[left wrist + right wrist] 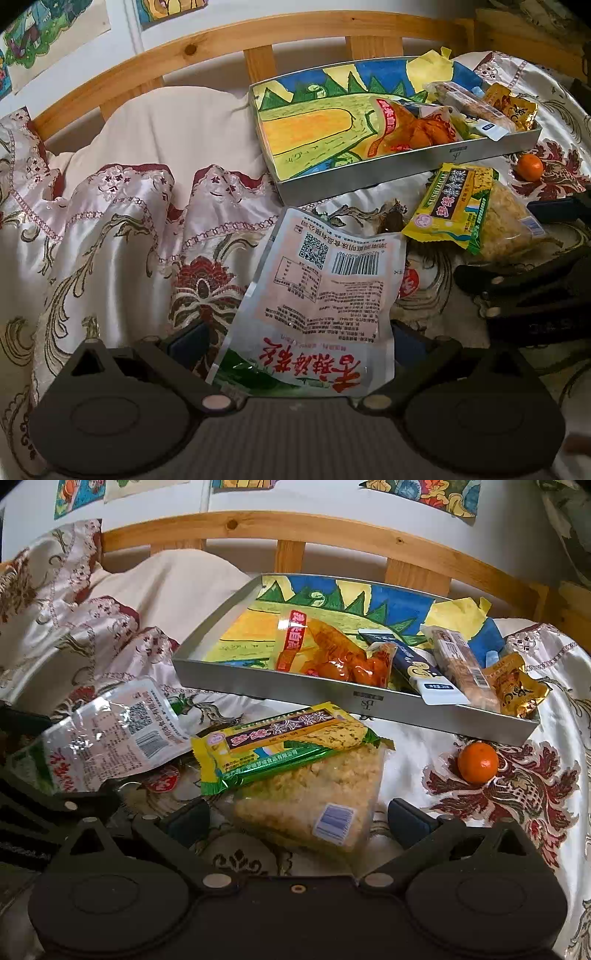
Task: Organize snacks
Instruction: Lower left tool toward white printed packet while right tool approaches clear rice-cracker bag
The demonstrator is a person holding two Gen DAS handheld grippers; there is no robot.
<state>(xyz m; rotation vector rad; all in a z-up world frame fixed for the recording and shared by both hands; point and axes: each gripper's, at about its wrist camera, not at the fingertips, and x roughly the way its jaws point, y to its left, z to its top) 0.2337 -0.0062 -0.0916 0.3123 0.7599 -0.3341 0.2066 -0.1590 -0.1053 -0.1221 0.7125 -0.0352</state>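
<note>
Two claws: one per hand, both low over a bed spread with a patterned satin cover (110, 236).
Left claw (299, 341): fingers set apart, with a white snack pouch (314, 295) lying between them; whether the pads press it I cannot tell.
White snack pouch: printed back facing up, barcode and QR code showing, its far end pointing toward the tray.
Right claw (299, 821): fingers spread wide, gripping nothing, either side of the near end of a clear bag of puffed rice cake (314, 797).
Yellow-green packet (280, 744): lies across the top of the rice cake bag, in front of the tray.
Tray (295, 688): shallow grey box lined with a bright drawing, resting on the bed near the wooden headboard (295, 524).
In the tray: an orange packet (332, 653), a blue-and-white packet (417, 668), a long bar (461, 664) and a gold wrapper (513, 686), all bunched at its right end.
Mandarin (477, 762): alone on the cover, just in front of the tray's right corner.
</note>
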